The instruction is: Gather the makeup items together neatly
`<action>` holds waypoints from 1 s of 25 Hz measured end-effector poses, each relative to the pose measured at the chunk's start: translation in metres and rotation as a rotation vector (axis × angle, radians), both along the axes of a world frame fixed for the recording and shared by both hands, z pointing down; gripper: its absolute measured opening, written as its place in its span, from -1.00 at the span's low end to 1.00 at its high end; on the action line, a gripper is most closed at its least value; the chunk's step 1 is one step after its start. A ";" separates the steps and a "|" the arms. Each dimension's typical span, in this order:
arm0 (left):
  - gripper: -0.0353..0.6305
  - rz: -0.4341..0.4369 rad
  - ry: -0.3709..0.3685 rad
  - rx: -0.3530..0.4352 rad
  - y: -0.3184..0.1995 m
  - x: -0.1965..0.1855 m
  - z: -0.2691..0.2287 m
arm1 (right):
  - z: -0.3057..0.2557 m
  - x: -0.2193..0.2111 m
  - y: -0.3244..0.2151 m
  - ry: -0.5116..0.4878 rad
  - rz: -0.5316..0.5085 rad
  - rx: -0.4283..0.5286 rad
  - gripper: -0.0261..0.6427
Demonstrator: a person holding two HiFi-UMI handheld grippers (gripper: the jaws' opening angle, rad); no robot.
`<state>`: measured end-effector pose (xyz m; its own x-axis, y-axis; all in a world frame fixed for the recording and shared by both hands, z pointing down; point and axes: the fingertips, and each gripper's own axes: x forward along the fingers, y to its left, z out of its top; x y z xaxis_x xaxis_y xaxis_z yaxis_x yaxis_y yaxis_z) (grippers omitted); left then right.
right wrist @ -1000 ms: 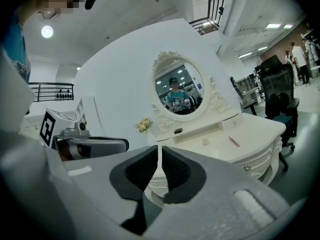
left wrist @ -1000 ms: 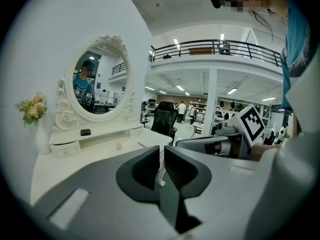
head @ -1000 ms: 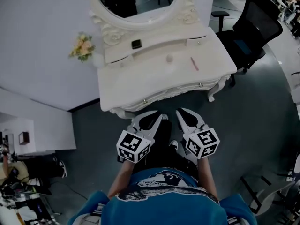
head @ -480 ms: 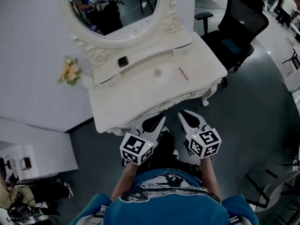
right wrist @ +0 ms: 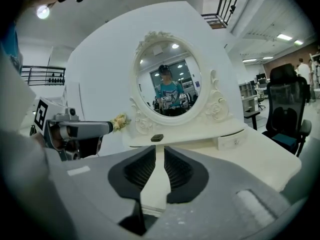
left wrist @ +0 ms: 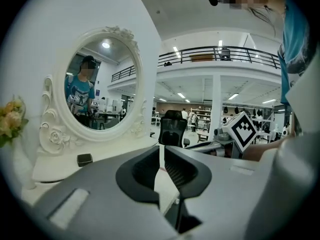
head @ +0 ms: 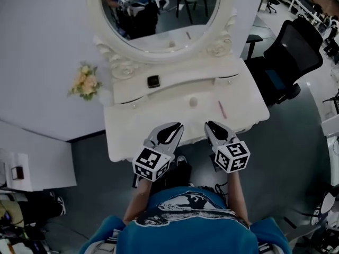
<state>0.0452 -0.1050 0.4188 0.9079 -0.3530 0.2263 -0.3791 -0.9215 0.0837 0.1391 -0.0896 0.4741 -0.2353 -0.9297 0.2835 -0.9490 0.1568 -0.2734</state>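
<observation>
On the white vanity table (head: 137, 126) lie three makeup items. A black compact (head: 153, 81) (right wrist: 157, 138) (left wrist: 84, 159) sits on the raised shelf under the mirror. A small pale round item (head: 194, 102) and a pink pencil (head: 222, 109) lie on the main top. My left gripper (head: 177, 125) (left wrist: 162, 148) hovers over the table's front edge with its jaws together, holding nothing. Beside it my right gripper (head: 209, 124) (right wrist: 160, 148) has just been opening; a narrow gap shows and nothing is between its jaws. Both are well short of the items.
An oval mirror (head: 159, 15) rises behind the shelf, and a small bouquet (head: 85, 81) stands at the table's left end. A black office chair (head: 288, 62) (right wrist: 287, 114) stands to the right. Grey floor lies in front of the table.
The vanity has come closer and the mirror more into view. Both grippers have moved forward from over the floor to the table's front edge.
</observation>
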 end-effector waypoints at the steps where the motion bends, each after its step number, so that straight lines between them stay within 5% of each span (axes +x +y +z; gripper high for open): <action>1: -0.76 -0.012 0.006 -0.005 -0.011 -0.002 0.000 | 0.002 -0.001 -0.011 0.012 -0.011 -0.013 -0.75; 16: -0.76 -0.105 0.011 -0.107 -0.078 -0.018 0.029 | 0.070 0.013 -0.096 0.207 -0.114 -0.236 -0.69; 25: -0.76 -0.229 -0.012 -0.123 -0.086 -0.016 0.031 | 0.128 0.031 -0.132 0.411 -0.299 -0.361 -0.48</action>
<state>0.0289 -0.1907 0.4500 0.8043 -0.5186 0.2902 -0.5786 -0.7946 0.1838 0.1696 -0.2217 0.6025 -0.2754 -0.6688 0.6905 -0.9172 0.3979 0.0195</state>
